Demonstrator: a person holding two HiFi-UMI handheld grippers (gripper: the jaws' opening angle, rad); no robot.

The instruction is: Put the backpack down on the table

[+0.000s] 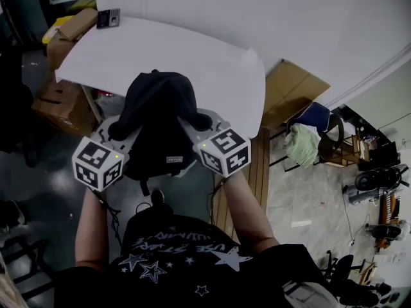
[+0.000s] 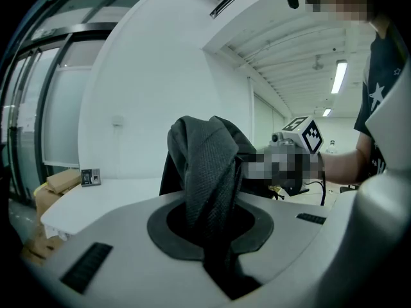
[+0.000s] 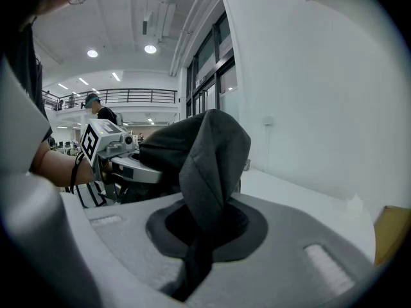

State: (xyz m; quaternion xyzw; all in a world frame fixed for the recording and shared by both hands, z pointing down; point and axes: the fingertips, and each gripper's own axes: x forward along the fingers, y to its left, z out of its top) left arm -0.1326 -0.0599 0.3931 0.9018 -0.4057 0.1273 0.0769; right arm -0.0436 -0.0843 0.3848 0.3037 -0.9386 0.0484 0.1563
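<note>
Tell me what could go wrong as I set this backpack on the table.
The left gripper and right gripper each pinch only a strap, so the fabric might slip and drop the backpack. Its lower part hangs outside the table's near edge, so it may catch there or slide off if released early.

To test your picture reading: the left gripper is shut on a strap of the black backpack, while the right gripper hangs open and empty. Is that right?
No. The right gripper is not open and empty: the right gripper view shows it shut on a strap of the black backpack too. The left gripper grips the other strap, as stated.
</note>
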